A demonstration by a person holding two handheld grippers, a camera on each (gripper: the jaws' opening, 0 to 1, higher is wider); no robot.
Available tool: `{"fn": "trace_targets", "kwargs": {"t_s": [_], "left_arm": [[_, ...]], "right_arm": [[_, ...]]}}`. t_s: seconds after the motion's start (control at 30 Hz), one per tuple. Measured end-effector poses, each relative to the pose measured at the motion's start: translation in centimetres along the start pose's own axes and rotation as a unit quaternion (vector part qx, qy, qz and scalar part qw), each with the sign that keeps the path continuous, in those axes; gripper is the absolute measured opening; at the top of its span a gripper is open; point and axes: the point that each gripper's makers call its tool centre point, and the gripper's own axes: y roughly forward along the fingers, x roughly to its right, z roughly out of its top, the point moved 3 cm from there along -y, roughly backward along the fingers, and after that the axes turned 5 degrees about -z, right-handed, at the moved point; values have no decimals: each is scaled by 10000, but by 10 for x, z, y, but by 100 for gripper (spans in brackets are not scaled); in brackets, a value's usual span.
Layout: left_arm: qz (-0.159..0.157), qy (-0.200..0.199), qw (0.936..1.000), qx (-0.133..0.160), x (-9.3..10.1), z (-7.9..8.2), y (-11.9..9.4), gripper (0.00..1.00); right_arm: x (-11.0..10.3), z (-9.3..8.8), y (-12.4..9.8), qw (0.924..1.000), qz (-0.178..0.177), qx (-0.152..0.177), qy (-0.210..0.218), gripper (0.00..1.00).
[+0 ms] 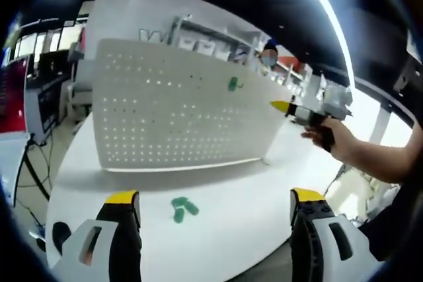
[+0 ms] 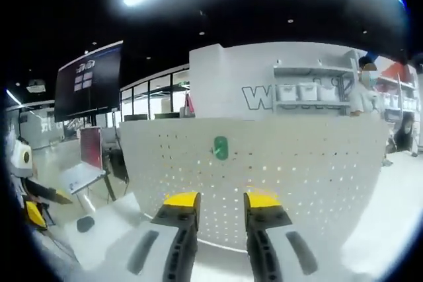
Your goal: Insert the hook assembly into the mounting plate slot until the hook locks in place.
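Observation:
A white pegboard mounting plate (image 1: 178, 117) stands upright on the round white table (image 1: 251, 209). One green hook (image 1: 232, 84) sits on its face near the upper right. A loose green hook assembly (image 1: 184, 209) lies on the table in front of the plate, just ahead of my left gripper (image 1: 215, 197), whose jaws stand wide open and hold nothing. My right gripper (image 1: 301, 110), held by a hand, hovers at the plate's right edge. In the right gripper view, the right gripper (image 2: 222, 201) is open and close to the plate (image 2: 297, 163), below the mounted green hook (image 2: 220, 148).
A small dark round object (image 1: 61, 232) lies near the table's left edge. Behind the plate are shelves with white bins (image 2: 304, 90), a dark screen (image 2: 92, 84) and a person (image 2: 367, 74). A desk with a red panel (image 2: 89, 150) stands to the left.

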Motion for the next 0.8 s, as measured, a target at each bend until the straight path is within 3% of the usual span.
{"fn": "trace_targets", "kwargs": {"t_s": [0.17, 0.3, 0.67, 0.8], "left_arm": [[76, -16, 9999, -145, -2, -9, -4, 98], [114, -54, 9997, -222, -1, -15, -7, 98], [167, -116, 9991, -363, 2, -25, -11, 99], [238, -155, 9988, -398, -3, -31, -13, 98]], "right_arm": [[-4, -30, -19, 9993, 101, -346, -39, 27], [1, -52, -37, 9979, -47, -584, 274, 28], [-3, -98, -68, 9915, 11, -1195, 505, 30], [-8, -111, -78, 9902, 99, -1356, 311, 30]]}}
